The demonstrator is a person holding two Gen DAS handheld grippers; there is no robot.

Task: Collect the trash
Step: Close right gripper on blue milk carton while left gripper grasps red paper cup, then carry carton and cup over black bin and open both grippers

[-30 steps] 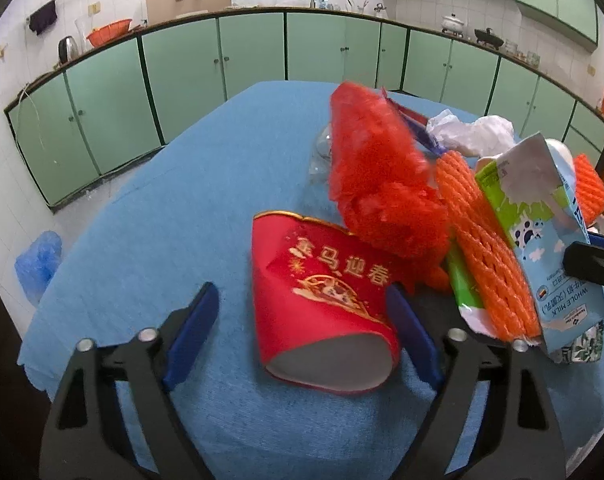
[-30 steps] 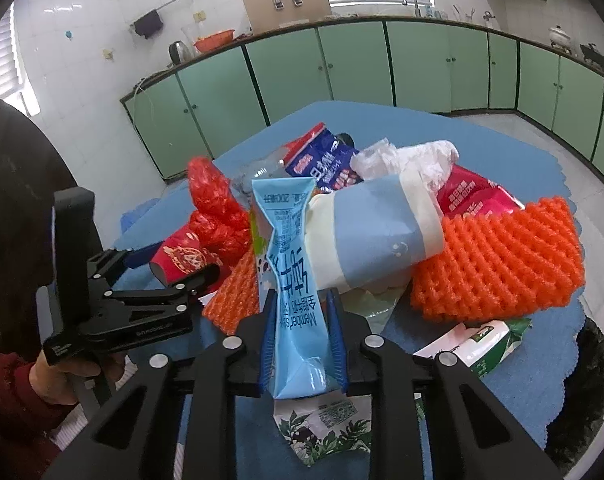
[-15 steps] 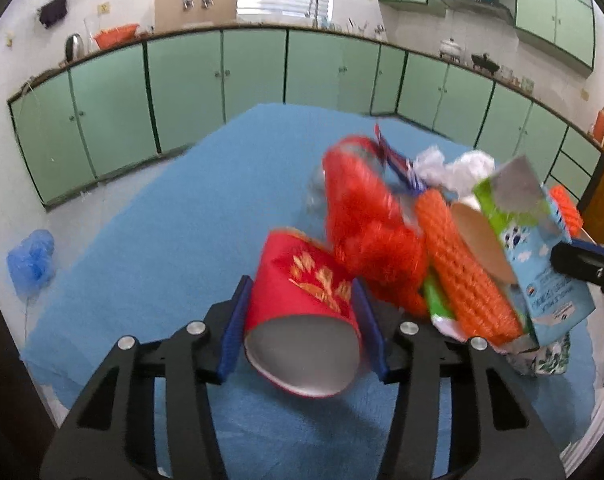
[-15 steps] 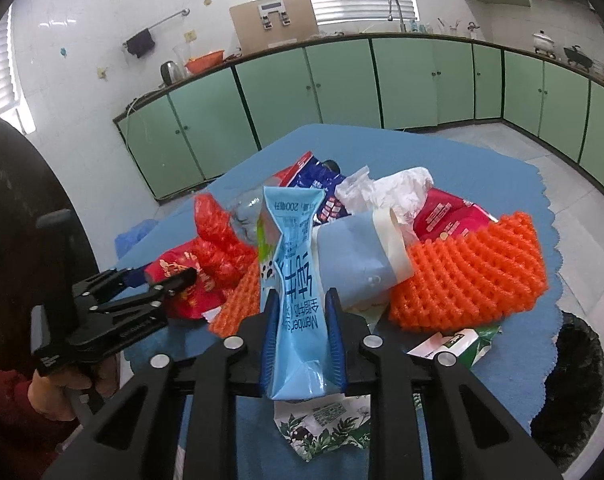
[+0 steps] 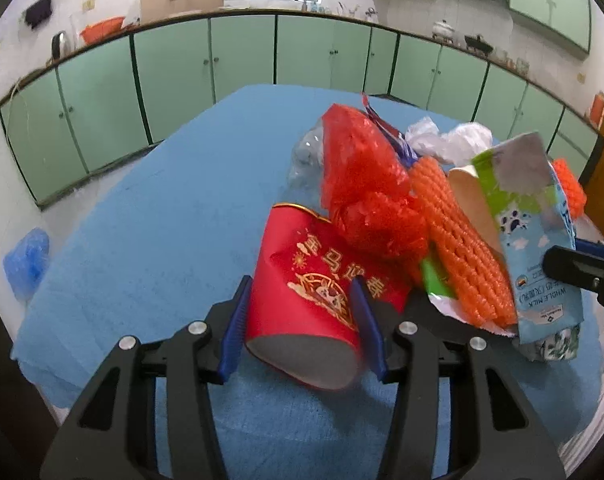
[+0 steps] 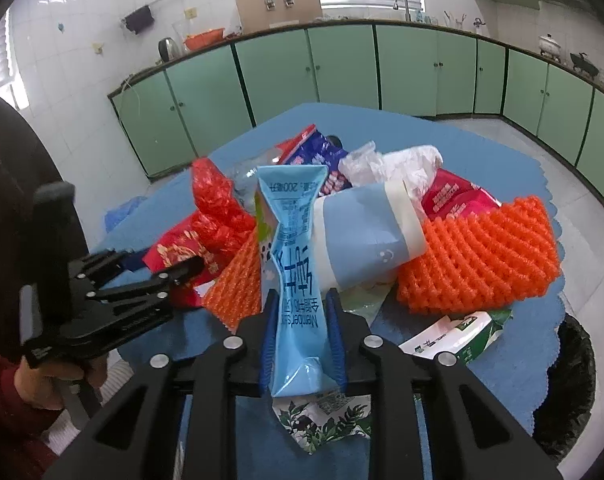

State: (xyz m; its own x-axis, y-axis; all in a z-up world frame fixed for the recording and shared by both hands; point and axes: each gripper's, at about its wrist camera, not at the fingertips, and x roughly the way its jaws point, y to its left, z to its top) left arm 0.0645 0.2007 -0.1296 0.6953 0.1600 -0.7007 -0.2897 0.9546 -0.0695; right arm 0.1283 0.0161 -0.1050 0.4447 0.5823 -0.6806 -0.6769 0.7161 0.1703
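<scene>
The left gripper (image 5: 302, 328) pinches a red paper cup with gold Chinese characters (image 5: 313, 292) whose far rim hides under crumpled red plastic netting (image 5: 365, 184), while the right gripper (image 6: 303, 334) squeezes a squashed light-blue milk carton (image 6: 296, 276) reading "200", trash piled beyond it.

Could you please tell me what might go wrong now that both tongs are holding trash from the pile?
1. The left tongs squeeze the red paper cup near its open mouth, so it could crumple and slip out.
2. The right tongs pinch the flattened blue milk carton, which touches the blue paper cup and the orange foam net; lifting may drag them off the blue tablecloth.
</scene>
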